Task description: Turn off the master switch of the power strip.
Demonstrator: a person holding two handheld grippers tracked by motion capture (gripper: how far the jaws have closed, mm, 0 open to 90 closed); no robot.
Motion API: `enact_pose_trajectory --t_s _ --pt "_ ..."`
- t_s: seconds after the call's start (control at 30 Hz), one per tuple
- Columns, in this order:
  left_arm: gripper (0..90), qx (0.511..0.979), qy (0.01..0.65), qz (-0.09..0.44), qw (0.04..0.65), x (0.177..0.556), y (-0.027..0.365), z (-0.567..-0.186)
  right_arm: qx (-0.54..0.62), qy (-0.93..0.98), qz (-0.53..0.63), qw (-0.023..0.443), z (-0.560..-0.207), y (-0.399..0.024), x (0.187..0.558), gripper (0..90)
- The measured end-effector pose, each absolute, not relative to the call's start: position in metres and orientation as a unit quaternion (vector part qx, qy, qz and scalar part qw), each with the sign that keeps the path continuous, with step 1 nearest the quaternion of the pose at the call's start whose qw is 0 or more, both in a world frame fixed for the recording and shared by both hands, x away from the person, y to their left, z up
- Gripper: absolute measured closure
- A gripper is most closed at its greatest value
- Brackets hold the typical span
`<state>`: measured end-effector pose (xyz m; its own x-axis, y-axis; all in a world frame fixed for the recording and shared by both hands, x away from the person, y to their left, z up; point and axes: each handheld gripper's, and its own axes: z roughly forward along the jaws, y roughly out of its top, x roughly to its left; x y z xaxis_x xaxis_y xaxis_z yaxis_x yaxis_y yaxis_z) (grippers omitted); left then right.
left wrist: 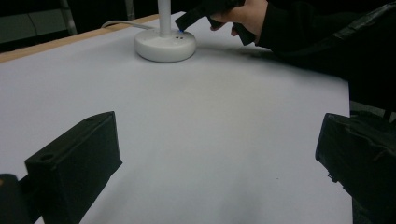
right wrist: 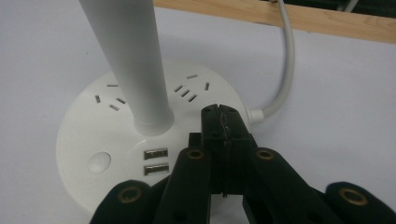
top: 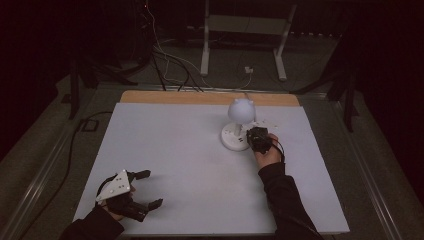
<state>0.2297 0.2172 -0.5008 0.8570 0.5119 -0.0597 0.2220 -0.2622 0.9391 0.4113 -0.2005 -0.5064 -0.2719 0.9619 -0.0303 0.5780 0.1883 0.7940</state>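
The right tongs (right wrist: 223,122), jaws pressed together, are held on the round white plastic lamp base (right wrist: 93,140) at the pale surface's (top: 190,165) far side, while the left tongs (top: 145,189) are spread wide and empty

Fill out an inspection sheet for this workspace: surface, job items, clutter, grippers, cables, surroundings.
Surface: pale sheet over a wooden table; wood shows along the far edge.
Job items: white lamp standing on the sheet right of centre; its round base carries sockets, two USB ports and a round button.
Clutter: nothing seen.
Grippers: left gripper open, near the sheet's near-left corner, holding nothing. Right gripper shut, tips over the lamp base beside the stem.
Cables: white lamp cord runs off the far edge; more cables on the floor.
Surroundings: dark room; white frame legs beyond the table.
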Motion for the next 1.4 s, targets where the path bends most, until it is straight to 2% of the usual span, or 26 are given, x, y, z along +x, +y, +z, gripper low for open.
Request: enact_pose_trajectory --t_s 0.87,1.03,1.4 --pt "0.4 0.785 0.233 0.131 0.56 0.2291 0.2165 -0.5008 0.525 0.728 0.336 0.287 -0.5092 -0.1993 0.411 90.0" --pt "0.4 0.785 0.232 0.131 0.56 0.2287 0.2166 -0.5005 0.521 0.727 0.326 0.306 -0.5108 -0.1943 0.4084 90.0" --pt "0.5 0.785 0.231 0.131 0.56 0.2283 0.2167 -0.5003 0.525 0.726 0.325 0.301 -0.511 -0.1948 0.409 90.0"
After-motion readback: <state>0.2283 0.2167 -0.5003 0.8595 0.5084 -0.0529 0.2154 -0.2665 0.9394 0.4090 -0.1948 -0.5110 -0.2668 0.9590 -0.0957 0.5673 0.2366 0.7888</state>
